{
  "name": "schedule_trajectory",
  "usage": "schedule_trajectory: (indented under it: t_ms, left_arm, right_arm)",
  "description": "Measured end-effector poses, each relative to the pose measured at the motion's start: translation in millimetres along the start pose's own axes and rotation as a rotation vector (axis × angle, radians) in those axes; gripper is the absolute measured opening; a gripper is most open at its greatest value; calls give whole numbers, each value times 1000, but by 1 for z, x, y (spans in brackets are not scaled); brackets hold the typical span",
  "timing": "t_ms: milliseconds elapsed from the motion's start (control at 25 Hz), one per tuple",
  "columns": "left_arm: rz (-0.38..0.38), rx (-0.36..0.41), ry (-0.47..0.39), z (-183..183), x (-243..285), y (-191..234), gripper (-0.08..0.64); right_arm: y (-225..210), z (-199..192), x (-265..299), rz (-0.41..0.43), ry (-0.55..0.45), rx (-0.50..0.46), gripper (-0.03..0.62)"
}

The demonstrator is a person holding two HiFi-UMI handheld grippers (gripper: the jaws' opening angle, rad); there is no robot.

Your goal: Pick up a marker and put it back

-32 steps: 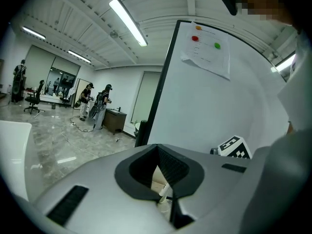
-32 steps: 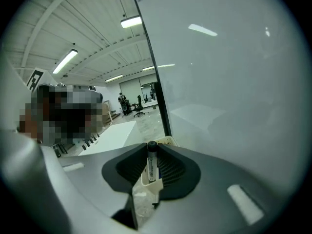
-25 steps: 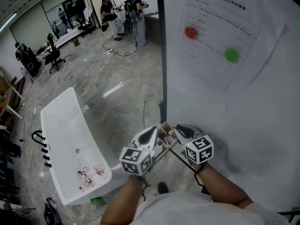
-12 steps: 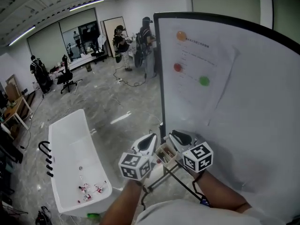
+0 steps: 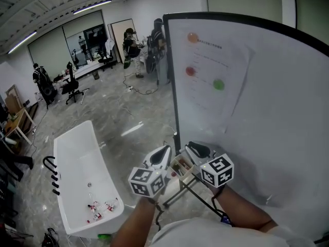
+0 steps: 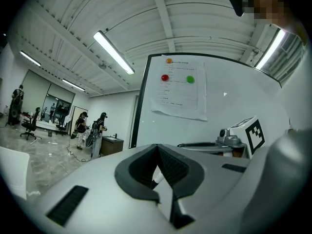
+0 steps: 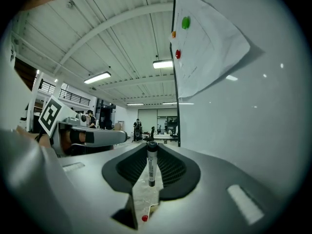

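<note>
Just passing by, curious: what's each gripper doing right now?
Left gripper: jaws closed, apparently empty.
Right gripper: jaws closed on a marker.

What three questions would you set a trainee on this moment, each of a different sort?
1. True or false: nothing stands between the jaws of the right gripper.
2. Which colour is missing from the round magnets on the paper sheet on the whiteboard? A orange, B red, C blue, D green.
3. In the head view, what large thing stands on the floor left of the whiteboard?

Key
1. False: a marker is held upright between them.
2. C.
3. A white tub with a few small items lying in it.
</note>
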State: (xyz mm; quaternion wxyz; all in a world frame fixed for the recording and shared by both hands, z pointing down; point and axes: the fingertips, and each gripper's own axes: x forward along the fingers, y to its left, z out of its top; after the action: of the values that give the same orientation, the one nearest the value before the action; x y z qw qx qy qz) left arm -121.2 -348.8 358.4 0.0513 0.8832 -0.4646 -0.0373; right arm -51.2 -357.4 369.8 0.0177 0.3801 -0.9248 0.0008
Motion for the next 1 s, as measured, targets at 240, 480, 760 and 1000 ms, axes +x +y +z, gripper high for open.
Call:
schedule_trajectory:
  t_ms: [240, 480, 760, 1000]
  left_arm:
    - [16, 4, -5, -4, -1, 17, 5]
    - [37, -20, 26, -31, 9, 45, 5]
    - [20, -80, 94, -79, 30, 80, 5]
    - [-9, -97, 147, -120, 45, 101, 5]
  right_arm:
    - [0, -21, 12, -9, 37, 14, 67]
    - [-8, -60, 31, -31, 107, 64, 67]
    - [-32, -134, 55, -84, 222, 136, 67]
    - [-38, -211, 65, -103, 339, 199, 67]
